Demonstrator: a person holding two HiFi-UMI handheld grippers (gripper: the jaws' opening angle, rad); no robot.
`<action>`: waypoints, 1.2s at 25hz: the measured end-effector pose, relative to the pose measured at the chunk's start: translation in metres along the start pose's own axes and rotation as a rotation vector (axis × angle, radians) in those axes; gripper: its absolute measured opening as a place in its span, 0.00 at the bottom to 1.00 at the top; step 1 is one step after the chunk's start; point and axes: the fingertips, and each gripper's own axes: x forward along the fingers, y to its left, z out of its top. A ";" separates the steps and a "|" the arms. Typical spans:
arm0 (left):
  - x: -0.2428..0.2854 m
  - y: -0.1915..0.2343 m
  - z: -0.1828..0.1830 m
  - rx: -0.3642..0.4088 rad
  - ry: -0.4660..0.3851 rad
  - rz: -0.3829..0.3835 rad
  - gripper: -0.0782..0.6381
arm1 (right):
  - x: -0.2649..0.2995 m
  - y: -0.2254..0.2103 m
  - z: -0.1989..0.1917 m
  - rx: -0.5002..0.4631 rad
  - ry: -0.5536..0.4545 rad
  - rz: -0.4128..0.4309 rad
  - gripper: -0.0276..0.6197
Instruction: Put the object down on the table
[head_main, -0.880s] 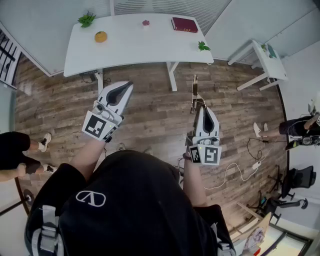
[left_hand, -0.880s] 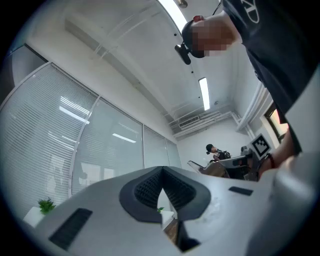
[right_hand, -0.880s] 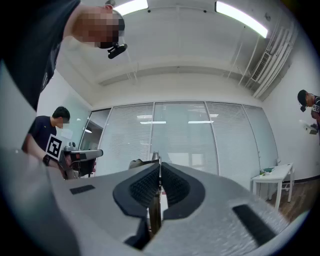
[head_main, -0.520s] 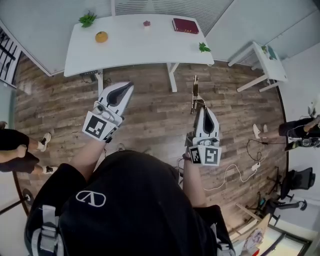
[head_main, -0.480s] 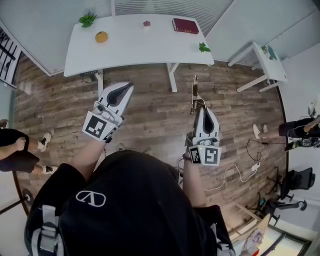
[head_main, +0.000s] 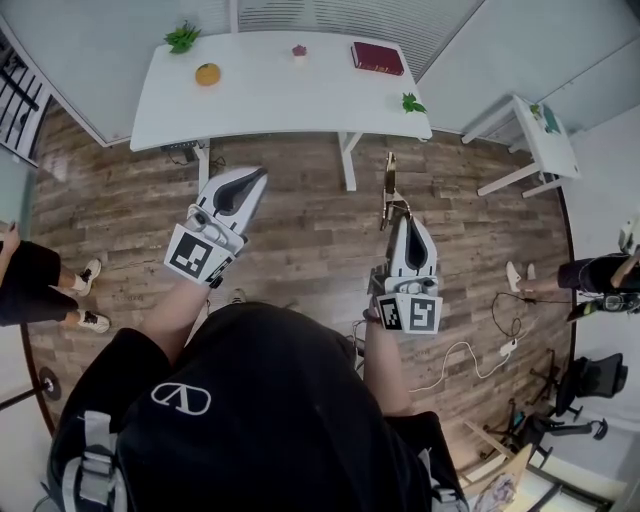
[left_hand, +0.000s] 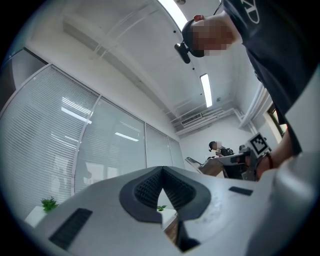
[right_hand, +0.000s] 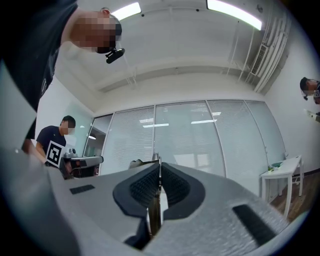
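My right gripper (head_main: 407, 214) is shut on a thin, flat brownish object (head_main: 389, 186) that sticks out past its tips, edge-on, over the wood floor. In the right gripper view the same thin object (right_hand: 153, 216) is pinched between the ribbed pads of the right gripper (right_hand: 159, 168). My left gripper (head_main: 261, 173) is held at about the same height to the left, shut with nothing in it; the left gripper view shows the left gripper (left_hand: 162, 171) with its pads touching. The white table (head_main: 280, 100) stands ahead, beyond both grippers.
On the table lie an orange fruit (head_main: 207, 74), a red book (head_main: 377, 57), a small purple item (head_main: 299, 49) and two green sprigs (head_main: 182, 38). A small white side table (head_main: 541, 141) stands at the right. People stand at the left (head_main: 35, 282) and right (head_main: 603, 274). A cable (head_main: 478, 356) lies on the floor.
Both grippers stay as they were. The view has shifted slightly, so the table sits a little lower and further right. The person at the left has stepped along the edge.
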 end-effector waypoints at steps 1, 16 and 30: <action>0.003 -0.001 -0.001 0.002 0.002 0.008 0.12 | 0.002 -0.004 -0.001 0.005 -0.001 0.008 0.06; 0.077 0.021 -0.042 0.027 0.016 0.075 0.12 | 0.064 -0.079 -0.036 0.059 -0.011 0.058 0.06; 0.230 0.196 -0.114 -0.021 -0.019 -0.004 0.12 | 0.271 -0.128 -0.086 0.028 0.020 0.006 0.06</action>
